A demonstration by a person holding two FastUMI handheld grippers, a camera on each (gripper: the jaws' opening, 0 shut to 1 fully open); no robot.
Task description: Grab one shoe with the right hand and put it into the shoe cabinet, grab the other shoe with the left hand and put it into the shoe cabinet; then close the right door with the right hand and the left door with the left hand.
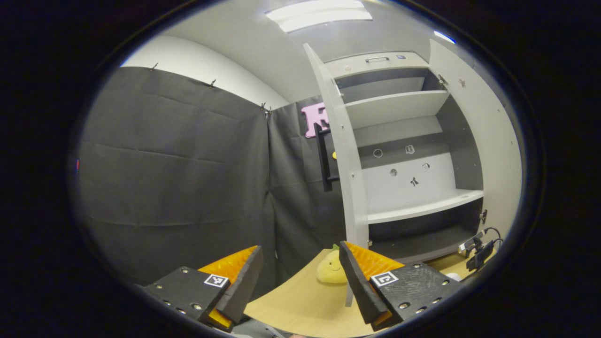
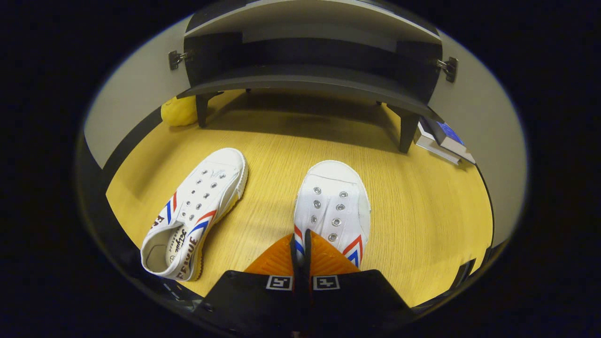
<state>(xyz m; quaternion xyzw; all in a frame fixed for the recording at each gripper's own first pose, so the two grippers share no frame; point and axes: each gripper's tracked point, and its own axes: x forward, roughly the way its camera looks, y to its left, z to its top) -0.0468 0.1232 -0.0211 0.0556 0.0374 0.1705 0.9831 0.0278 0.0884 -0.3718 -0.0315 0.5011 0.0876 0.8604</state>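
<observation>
1. The left gripper (image 1: 300,281) hangs with its jaws wide apart and nothing between them, aimed at the booth wall and the open left door (image 1: 345,164) of the shoe cabinet (image 1: 408,141). A yellow plush toy (image 1: 331,270) sits on the floor by the door's foot.

2. In the right gripper view the left shoe (image 2: 195,213) lies free on the wooden floor (image 2: 422,211), its long axis slanted, toe up and to the right towards the cabinet, heel opening towards the camera. Dark lettering runs along its side and insole; I cannot read it.

3. The right shoe (image 2: 333,206) lies straight ahead of the right gripper (image 2: 300,253), toe pointing at the cabinet. Its long axis runs in line with the jaws.

4. The right gripper's jaws look closed together right at this shoe's near edge. They seem to pinch the collar, but the contact is hidden, so I cannot tell for sure.

5. My judgement: the coming move is forward and up along the shoe's own axis, into the cabinet's bottom compartment (image 2: 310,56).

6. A stack of books (image 2: 443,138) lies at the cabinet's right leg.
</observation>
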